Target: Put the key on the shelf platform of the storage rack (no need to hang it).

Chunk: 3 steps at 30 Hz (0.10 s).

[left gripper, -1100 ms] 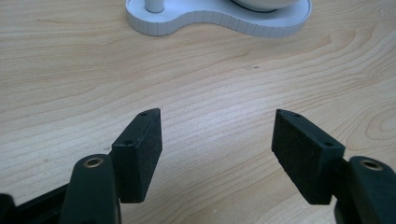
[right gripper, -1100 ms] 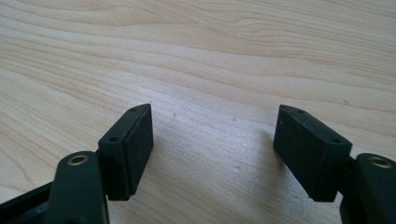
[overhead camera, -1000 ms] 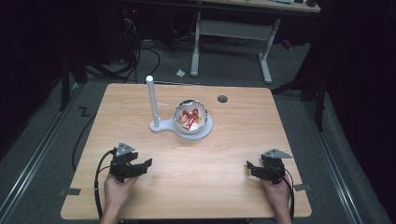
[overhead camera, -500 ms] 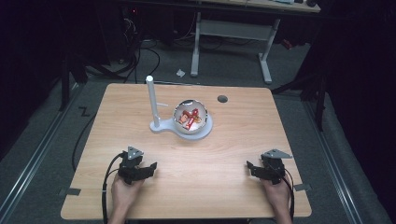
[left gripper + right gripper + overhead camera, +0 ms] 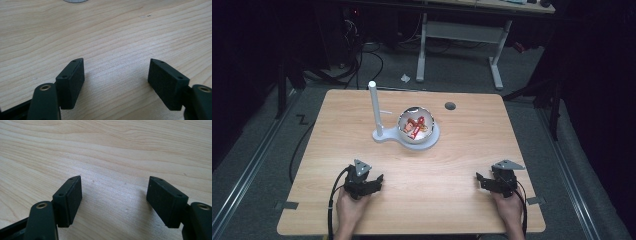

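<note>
L gripper jaws just widened, nothing btwn them; R gripper spread, empty. Both rest on wood table, near edge, well apart from bowl w/ red bits.

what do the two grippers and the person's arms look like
Both the left gripper and the right gripper are matte black, each with two blocky jaws, screw holes, brass pivot pins, a grey three-cornered plate on top and a trailing black cable. The forearms are bare, no sleeves visible.

Wooden table: white post stand, bowl on stand's base, near centre.
</note>
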### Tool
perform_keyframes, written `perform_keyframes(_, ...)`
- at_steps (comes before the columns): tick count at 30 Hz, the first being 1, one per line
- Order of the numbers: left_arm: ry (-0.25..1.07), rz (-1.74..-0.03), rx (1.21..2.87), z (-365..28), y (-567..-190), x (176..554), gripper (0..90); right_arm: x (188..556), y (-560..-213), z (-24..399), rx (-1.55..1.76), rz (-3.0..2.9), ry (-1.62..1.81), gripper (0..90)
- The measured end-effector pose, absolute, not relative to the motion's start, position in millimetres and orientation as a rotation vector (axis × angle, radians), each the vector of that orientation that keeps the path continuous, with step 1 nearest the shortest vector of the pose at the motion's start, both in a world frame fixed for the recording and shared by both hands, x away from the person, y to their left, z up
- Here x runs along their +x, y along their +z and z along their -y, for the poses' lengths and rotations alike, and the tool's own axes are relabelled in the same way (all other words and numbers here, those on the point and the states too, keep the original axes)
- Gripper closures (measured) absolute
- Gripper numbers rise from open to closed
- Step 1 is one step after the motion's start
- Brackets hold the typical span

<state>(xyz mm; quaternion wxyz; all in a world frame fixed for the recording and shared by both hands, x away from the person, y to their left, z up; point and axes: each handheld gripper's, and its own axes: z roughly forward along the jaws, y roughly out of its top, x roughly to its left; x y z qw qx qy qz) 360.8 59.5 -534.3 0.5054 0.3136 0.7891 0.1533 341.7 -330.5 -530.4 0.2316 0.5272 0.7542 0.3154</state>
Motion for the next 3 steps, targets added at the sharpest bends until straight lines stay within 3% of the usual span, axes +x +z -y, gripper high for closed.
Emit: perform_keyframes(3, 0.369, -1.901, 0.764, -59.5, -534.5, 359.8, 28.1, 341.7, -530.4, 330.5, 1.449, -2.073, 0.867, 28.9)
